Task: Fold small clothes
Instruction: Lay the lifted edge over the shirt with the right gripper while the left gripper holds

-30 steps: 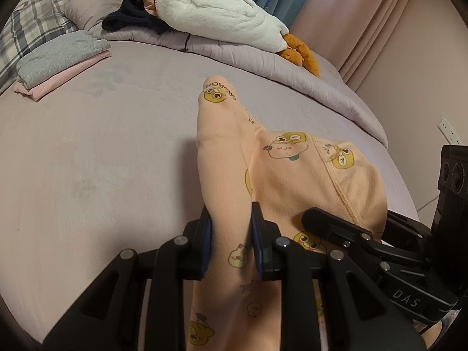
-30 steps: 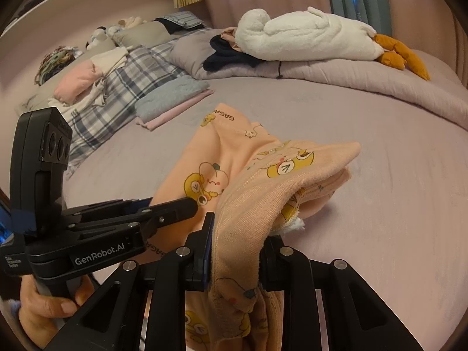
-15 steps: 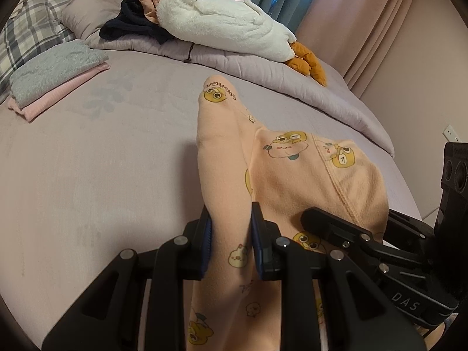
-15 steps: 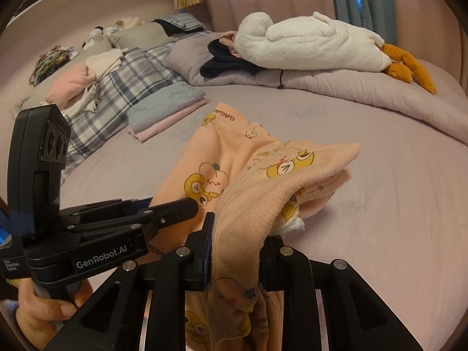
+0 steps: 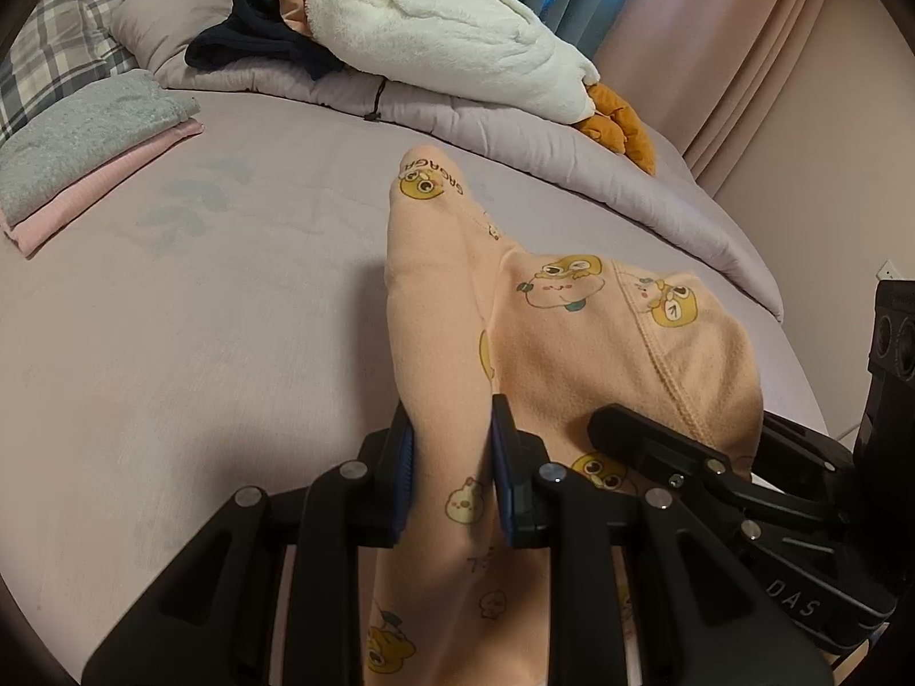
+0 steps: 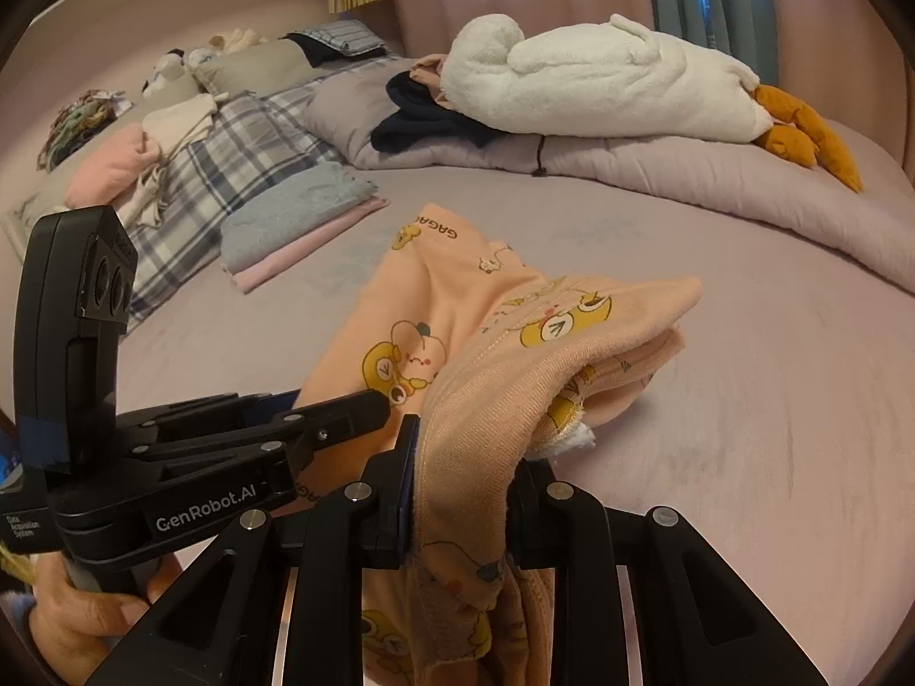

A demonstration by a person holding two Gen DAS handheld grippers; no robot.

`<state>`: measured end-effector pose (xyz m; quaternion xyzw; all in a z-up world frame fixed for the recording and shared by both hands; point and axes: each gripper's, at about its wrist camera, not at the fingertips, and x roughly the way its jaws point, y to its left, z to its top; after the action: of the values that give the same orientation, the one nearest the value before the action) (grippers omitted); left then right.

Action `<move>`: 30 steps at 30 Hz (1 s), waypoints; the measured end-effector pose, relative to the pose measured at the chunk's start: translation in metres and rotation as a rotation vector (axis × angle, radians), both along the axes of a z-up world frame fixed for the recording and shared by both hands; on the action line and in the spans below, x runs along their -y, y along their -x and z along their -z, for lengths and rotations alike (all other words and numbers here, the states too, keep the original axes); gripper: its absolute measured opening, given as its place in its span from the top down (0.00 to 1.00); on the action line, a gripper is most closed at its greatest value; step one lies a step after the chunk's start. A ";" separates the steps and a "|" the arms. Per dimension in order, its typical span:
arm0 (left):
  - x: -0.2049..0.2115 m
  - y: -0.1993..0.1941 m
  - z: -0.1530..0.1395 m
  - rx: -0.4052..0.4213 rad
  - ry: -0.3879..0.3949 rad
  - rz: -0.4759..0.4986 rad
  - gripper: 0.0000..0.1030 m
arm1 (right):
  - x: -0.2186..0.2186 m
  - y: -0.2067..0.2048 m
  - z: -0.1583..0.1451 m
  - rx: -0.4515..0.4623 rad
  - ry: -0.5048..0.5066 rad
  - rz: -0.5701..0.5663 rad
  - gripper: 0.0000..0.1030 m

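A small peach garment printed with yellow cartoon animals hangs lifted over the lilac bed, held from both sides. My left gripper is shut on one bunched edge of it. My right gripper is shut on the other edge, where the peach garment folds over into a thick flap. In the right wrist view the left gripper sits close on the left, held by a hand. The right gripper's body shows at the right of the left wrist view.
A folded grey and pink stack lies at the left on the bed. A white plush duck and a dark garment rest on the rolled quilt at the back. Plaid bedding and loose clothes lie far left.
Both grippers have carried the garment across the bed together; the folded stack and the plush duck have shifted in view. Both grips are unchanged.
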<state>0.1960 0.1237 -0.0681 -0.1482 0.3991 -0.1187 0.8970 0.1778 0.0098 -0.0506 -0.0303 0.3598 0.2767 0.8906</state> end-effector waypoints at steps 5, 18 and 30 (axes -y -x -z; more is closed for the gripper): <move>0.002 -0.014 0.005 -0.001 0.000 -0.003 0.77 | -0.002 -0.011 0.001 0.009 0.014 0.006 0.74; 0.007 -0.049 0.016 -0.030 -0.002 -0.005 0.77 | -0.001 -0.039 0.007 0.014 0.043 0.019 0.74; 0.008 -0.064 0.031 -0.073 -0.036 -0.004 0.77 | 0.004 -0.060 0.022 -0.042 0.028 0.026 0.74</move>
<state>0.2602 0.1160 -0.0987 -0.1372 0.4331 -0.1041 0.8847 0.2378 0.0055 -0.0722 -0.0324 0.3828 0.2606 0.8857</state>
